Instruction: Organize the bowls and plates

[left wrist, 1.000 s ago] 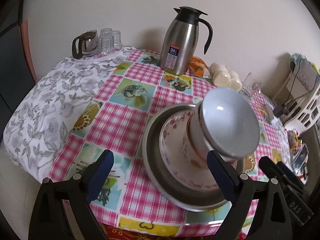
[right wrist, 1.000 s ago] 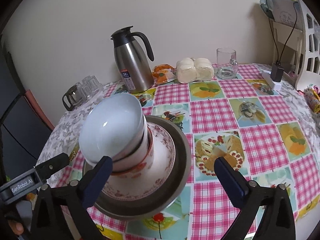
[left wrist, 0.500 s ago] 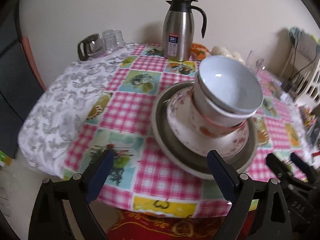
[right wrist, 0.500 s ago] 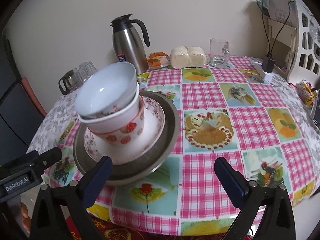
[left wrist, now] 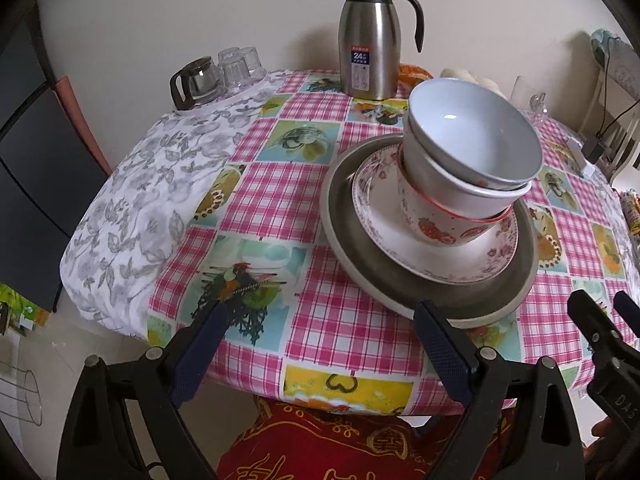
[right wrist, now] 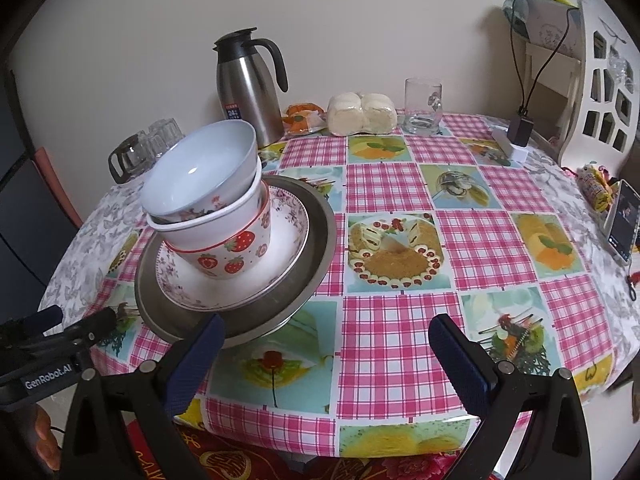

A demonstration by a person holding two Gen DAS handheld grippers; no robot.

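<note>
One stack stands on the checked tablecloth: a wide metal plate (left wrist: 360, 264) (right wrist: 316, 248), a floral white plate (left wrist: 384, 236) (right wrist: 288, 248), a strawberry bowl (left wrist: 436, 224) (right wrist: 228, 256), a white bowl (left wrist: 452, 196) (right wrist: 208, 228) and a pale blue-white bowl (left wrist: 472, 136) (right wrist: 200, 172) tilted on top. My left gripper (left wrist: 320, 352) is open at the table's near edge, its right finger just in front of the metal plate's rim. Open too, my right gripper (right wrist: 326, 364) hangs right of the stack, its left finger overlapping the metal plate's front rim. Neither holds anything.
A steel thermos jug (left wrist: 370, 40) (right wrist: 248, 88) stands at the back, with a glass pot and tumblers (left wrist: 216, 76) at the back left. Wrapped buns (right wrist: 362, 114), a glass mug (right wrist: 422, 106), a phone (right wrist: 620, 220) and a white rack (right wrist: 596, 80) are on the right.
Both grippers have drawn back and lowered to the table's near edge, so the stack looks farther away. The stack itself stays in place.
</note>
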